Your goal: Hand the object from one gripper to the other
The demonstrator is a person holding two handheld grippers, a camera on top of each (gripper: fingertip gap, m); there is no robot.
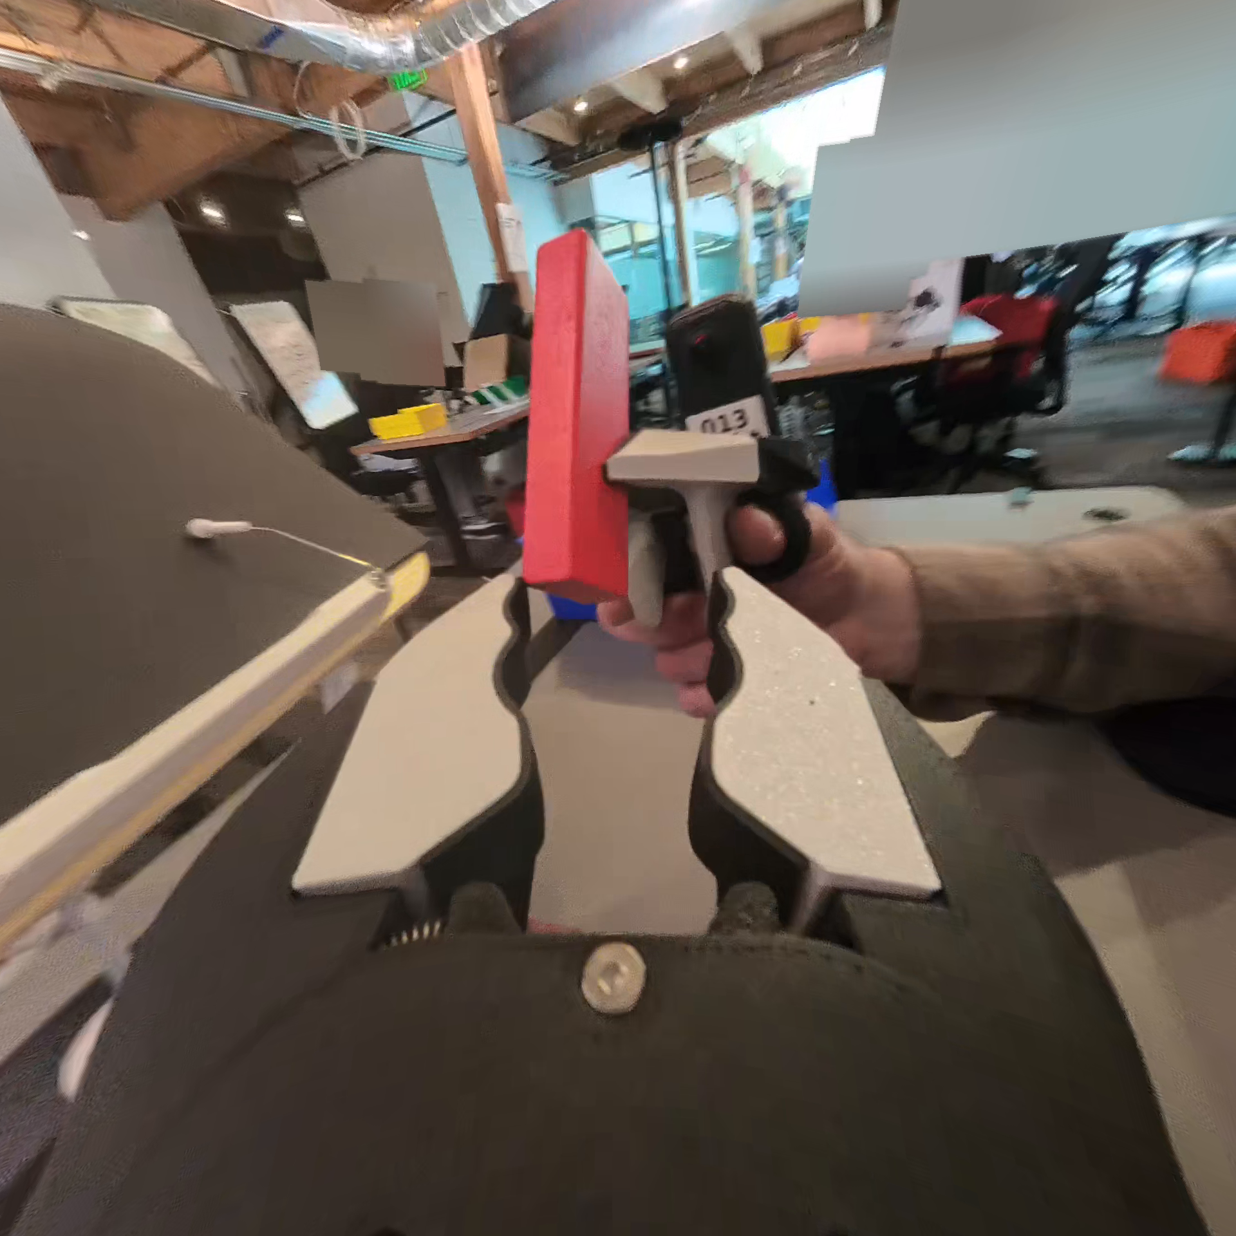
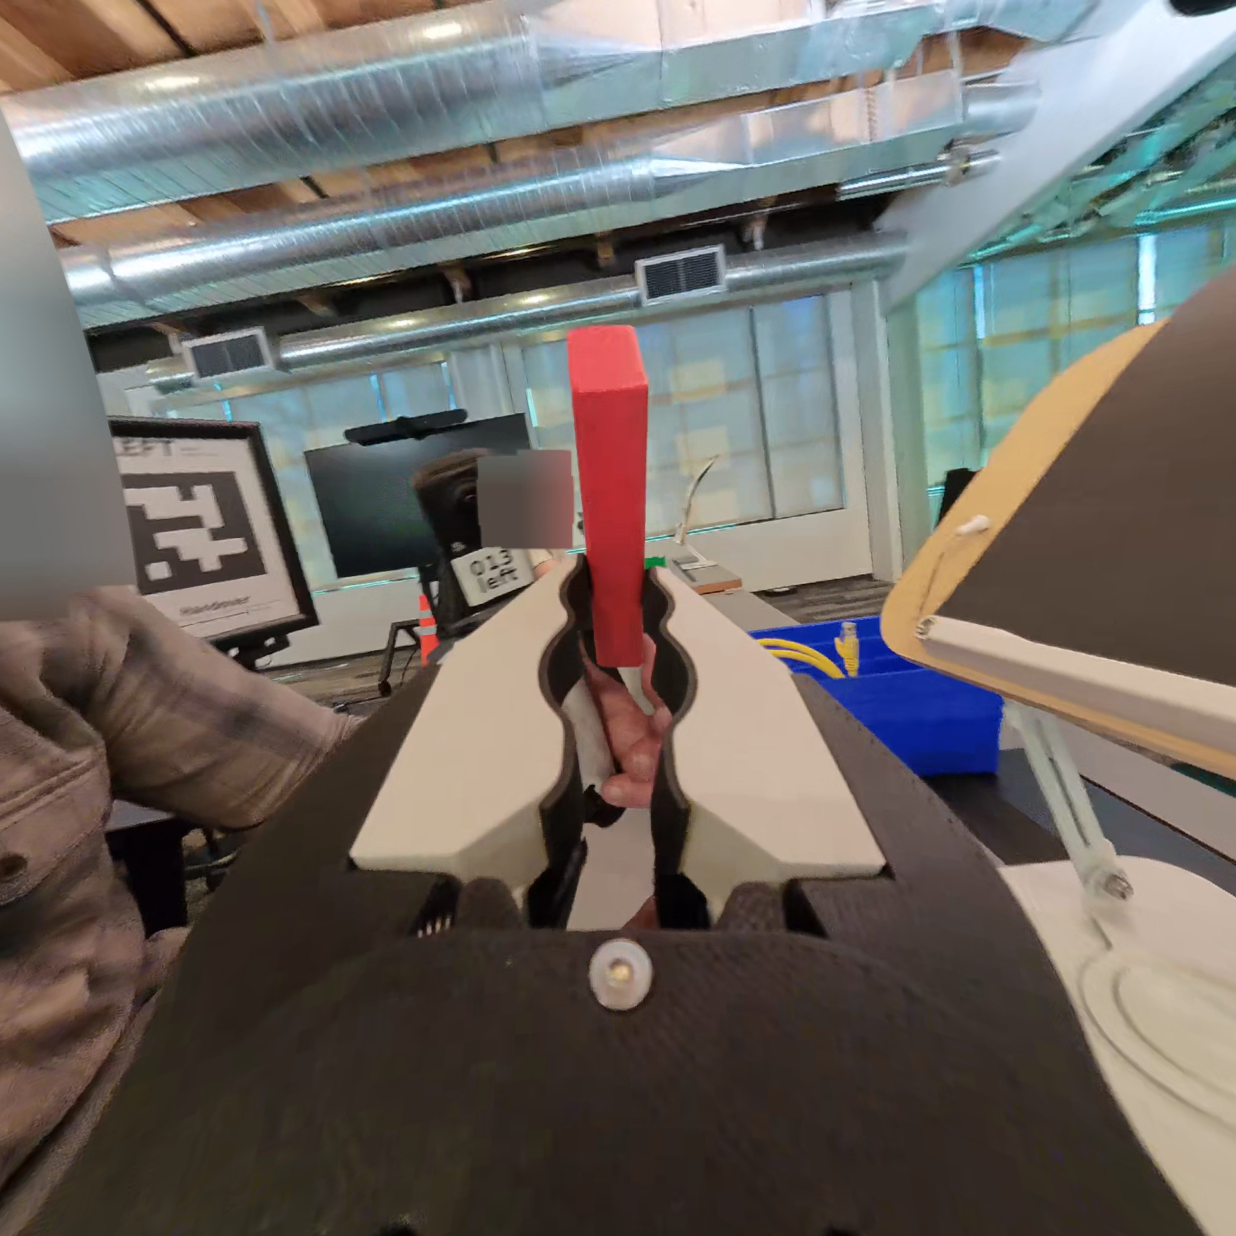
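A long red block (image 1: 575,415) stands upright in mid-air. My right gripper (image 2: 616,575) is shut on its lower part, and the block (image 2: 608,468) rises above the fingertips. In the left wrist view the right gripper (image 1: 625,528) comes in from the right, held by a hand (image 1: 836,602). My left gripper (image 1: 619,588) is open and empty, its fingers (image 1: 428,756) spread wide. The block's lower end hangs just past its left fingertip, untouched by the pads. Part of the left gripper (image 2: 491,568) shows behind the block in the right wrist view.
A dark lamp shade (image 1: 134,535) is close on the left; it shows at the right (image 2: 1070,535) above its white base (image 2: 1170,1003). A blue bin (image 2: 903,702) holds yellow cables. A marker board (image 2: 200,522) and a sleeve (image 2: 100,736) are at left. The tips of both grippers are at nearly the same place.
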